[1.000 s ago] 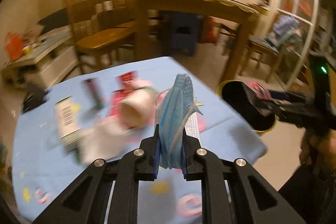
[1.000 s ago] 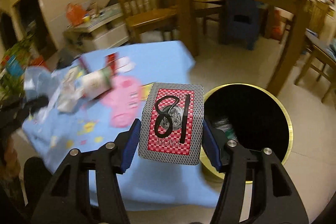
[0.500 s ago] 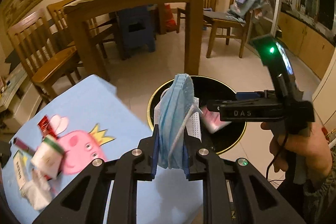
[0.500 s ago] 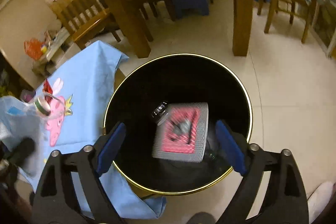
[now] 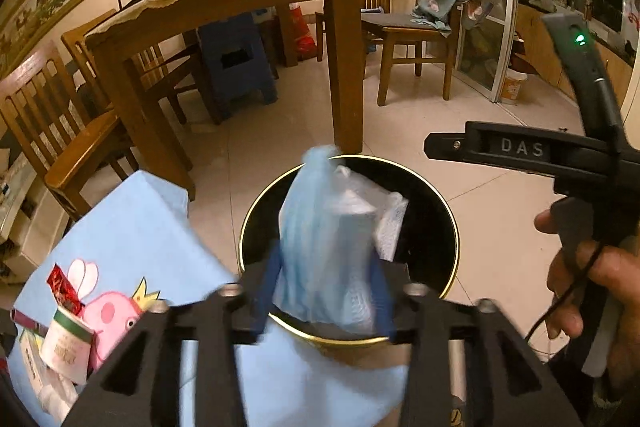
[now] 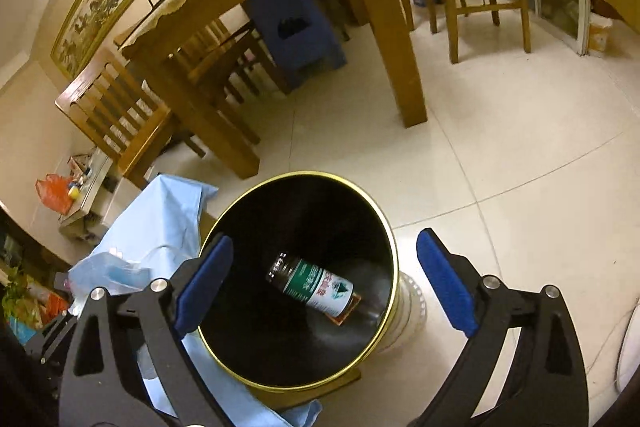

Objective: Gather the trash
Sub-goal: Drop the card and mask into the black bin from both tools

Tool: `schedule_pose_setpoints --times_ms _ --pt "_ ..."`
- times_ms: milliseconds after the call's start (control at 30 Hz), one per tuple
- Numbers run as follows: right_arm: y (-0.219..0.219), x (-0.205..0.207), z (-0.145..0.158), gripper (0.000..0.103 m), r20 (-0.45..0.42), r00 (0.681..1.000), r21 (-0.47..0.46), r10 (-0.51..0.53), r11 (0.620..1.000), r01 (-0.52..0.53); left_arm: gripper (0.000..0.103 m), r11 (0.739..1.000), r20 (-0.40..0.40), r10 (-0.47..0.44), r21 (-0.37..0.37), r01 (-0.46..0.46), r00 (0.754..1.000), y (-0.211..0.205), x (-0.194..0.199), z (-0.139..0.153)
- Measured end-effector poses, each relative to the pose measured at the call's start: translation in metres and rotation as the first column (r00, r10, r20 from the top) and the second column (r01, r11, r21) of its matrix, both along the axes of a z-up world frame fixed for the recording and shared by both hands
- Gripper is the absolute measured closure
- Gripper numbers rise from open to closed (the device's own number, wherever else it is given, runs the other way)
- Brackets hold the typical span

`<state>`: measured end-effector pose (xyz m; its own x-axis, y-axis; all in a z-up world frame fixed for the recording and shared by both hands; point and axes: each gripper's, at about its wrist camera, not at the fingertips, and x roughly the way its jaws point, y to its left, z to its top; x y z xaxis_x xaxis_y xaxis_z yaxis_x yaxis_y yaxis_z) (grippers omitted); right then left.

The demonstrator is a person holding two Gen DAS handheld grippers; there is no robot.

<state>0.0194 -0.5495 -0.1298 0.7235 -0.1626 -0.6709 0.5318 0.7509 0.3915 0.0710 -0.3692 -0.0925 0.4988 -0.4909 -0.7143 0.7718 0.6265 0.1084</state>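
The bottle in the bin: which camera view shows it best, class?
The right wrist view: the bottle lies in plain sight on the bin floor. In the left wrist view, the blue mask covers the bin's inside, hiding the bottle.

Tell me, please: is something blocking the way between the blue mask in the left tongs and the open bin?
Nothing visible does. The face mask hangs between the left tongs directly above the bin opening; the right tongs are open.
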Motion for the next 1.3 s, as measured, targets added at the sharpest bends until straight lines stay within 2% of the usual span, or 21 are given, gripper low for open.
schedule_pose_setpoints --times_ms 167,267,533,933,1067,1167,1267,1300 --pt "0.011 -0.006 0.017 0.008 -0.004 0.999 -0.118 -0.036 0.992 0.035 0.045 1.000 -0.001 0.025 -0.011 -0.025 1.000 0.001 0.004 0.000" --pt "0.028 -0.007 0.029 0.006 -0.002 0.999 -0.236 -0.045 0.971 0.044 0.044 0.999 -0.006 0.051 -0.019 -0.051 0.999 0.011 0.007 0.000" --pt "0.067 -0.004 0.053 0.006 0.018 0.999 -0.425 -0.035 0.904 0.039 0.040 0.995 -0.003 0.096 -0.037 -0.096 0.995 0.025 0.010 0.009" --pt "0.099 0.003 0.068 0.006 0.029 0.999 -0.475 0.023 0.880 -0.007 0.035 0.977 0.018 0.205 -0.057 -0.204 0.979 0.075 0.005 0.018" --pt "0.121 0.018 0.061 0.006 0.001 0.993 -0.469 0.116 0.877 -0.102 0.028 0.956 0.077 0.295 -0.030 -0.293 0.952 0.108 0.001 0.017" --pt "0.157 0.035 0.055 0.006 -0.037 0.970 -0.486 0.239 0.844 -0.227 0.028 0.916 0.154 0.393 0.023 -0.401 0.906 0.147 -0.005 0.009" --pt "0.203 0.058 0.037 0.006 -0.107 0.907 -0.432 0.408 0.802 -0.412 0.025 0.873 0.180 0.472 0.041 -0.486 0.863 0.191 -0.006 0.005" --pt "0.216 0.064 0.030 0.006 -0.128 0.886 -0.415 0.445 0.787 -0.456 0.021 0.853 0.175 0.507 0.043 -0.521 0.844 0.212 -0.006 0.002"
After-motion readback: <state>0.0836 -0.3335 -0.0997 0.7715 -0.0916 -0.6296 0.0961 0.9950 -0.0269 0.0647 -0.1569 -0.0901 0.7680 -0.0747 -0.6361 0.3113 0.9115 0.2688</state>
